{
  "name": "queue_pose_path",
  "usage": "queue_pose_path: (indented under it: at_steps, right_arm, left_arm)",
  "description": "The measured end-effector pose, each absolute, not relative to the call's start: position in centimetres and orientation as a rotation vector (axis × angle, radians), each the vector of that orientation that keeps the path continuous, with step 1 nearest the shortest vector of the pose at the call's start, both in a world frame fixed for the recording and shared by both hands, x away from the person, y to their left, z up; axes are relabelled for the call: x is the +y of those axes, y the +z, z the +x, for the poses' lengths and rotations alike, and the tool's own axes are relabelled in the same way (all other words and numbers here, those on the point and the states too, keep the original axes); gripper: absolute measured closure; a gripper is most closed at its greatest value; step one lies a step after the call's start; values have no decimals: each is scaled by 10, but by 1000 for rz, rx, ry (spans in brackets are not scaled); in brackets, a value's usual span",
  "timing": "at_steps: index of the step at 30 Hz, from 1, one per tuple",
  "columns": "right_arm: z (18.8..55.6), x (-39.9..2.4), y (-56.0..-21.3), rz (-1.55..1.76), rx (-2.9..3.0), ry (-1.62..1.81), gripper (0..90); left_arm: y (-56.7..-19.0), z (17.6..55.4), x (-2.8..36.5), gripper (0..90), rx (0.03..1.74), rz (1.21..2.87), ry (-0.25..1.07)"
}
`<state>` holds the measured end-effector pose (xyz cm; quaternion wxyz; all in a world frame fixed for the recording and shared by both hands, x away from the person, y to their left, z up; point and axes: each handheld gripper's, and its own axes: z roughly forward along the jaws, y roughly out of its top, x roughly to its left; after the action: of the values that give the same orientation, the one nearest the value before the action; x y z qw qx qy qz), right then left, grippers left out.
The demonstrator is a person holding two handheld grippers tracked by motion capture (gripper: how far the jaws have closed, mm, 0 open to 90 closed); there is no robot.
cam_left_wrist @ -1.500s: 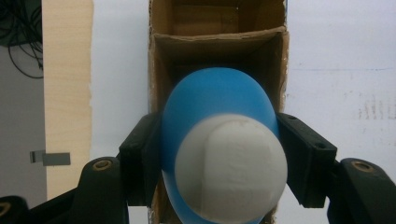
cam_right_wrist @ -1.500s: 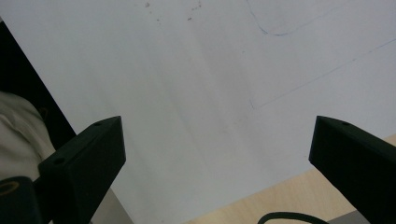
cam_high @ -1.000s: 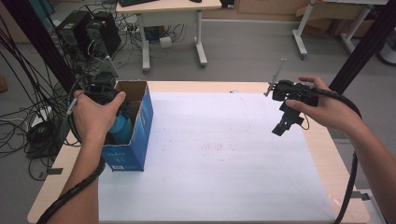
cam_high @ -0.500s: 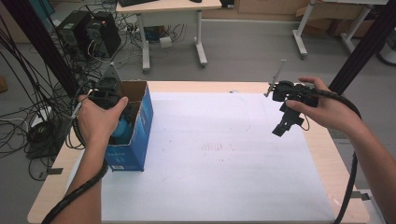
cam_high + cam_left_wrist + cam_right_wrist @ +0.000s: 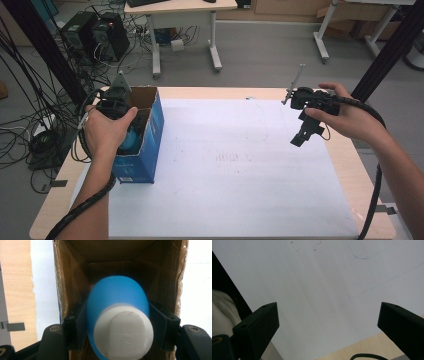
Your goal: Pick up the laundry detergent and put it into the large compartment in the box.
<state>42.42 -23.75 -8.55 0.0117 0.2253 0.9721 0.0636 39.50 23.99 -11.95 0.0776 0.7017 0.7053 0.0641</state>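
Note:
A blue bottle [image 5: 115,297] with a white cap [image 5: 123,335] is clamped between the jaws of my left gripper [image 5: 117,322], cap end toward the camera. It hangs in the mouth of an open cardboard box [image 5: 72,277]. From above, that blue-sided box [image 5: 150,135] stands at the table's left edge; a hand covers the left gripper over it and a bit of the bottle [image 5: 131,141] peeks out. Over the right side of the white sheet [image 5: 235,165], my right gripper [image 5: 301,134] is held in the air, open, its jaws wide apart with nothing between them [image 5: 329,322].
The wooden table [image 5: 350,165] shows bare strips around the sheet. Cables trail from both grippers along the forearms. Beyond the far edge stand a desk [image 5: 180,10], computer towers [image 5: 95,35] and tangled floor cables [image 5: 30,140]. A black post [image 5: 385,55] rises at the right.
The left hand has lifted and tipped its gripper a little over the box, still holding the blue bottle. The right gripper has stayed where it was.

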Motion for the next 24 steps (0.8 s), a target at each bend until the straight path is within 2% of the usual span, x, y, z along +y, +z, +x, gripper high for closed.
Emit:
queue_pose_path:
  at_steps: [24]
  right_arm:
    - [422,-237,-85,687,3037,199,35]
  left_arm:
    - [-120,403,241,372,2122,2105,162]
